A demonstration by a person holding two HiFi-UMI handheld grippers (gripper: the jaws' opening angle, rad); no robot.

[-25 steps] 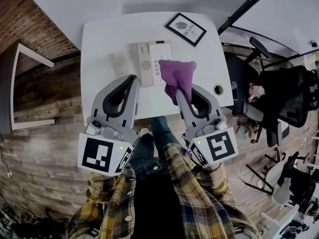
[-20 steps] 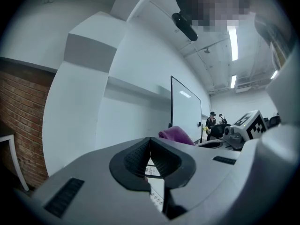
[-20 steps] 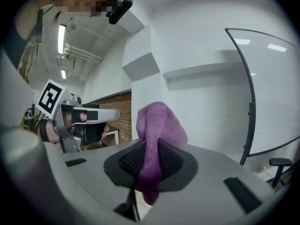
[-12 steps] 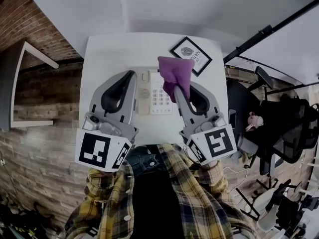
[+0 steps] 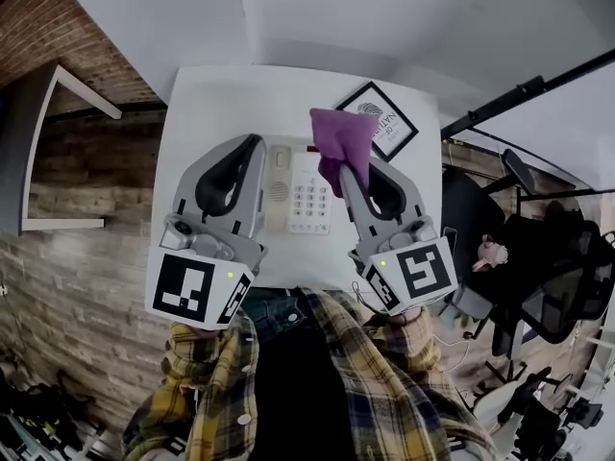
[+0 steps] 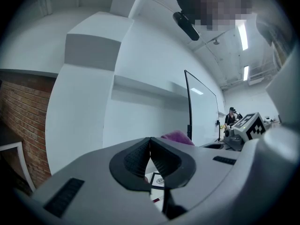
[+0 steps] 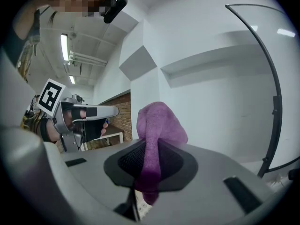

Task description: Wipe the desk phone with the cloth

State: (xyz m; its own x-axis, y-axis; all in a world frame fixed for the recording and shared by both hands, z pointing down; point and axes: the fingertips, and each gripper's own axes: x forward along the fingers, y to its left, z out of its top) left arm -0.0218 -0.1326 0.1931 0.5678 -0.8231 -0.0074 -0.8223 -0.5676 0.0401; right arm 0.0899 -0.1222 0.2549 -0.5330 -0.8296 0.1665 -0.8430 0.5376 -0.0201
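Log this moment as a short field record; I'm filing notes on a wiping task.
left gripper: jaws together, empty
right gripper: shut on cloth
cloth: purple, bunched past the jaw tips
desk phone: on white table, between both grippers in head view
framed picture: on table, beyond phone

A white counter [image 5: 207,104] stands against a white wall. Near its far right corner lies a small framed picture [image 5: 377,120], turned at an angle to the counter edges. To the left of the counter there is a brick surface [image 5: 86,185] with a white frame [image 5: 62,225]. To the right stand black office chairs [image 5: 553,267], and a black pole [image 5: 524,92] runs slanted beyond the right edge.
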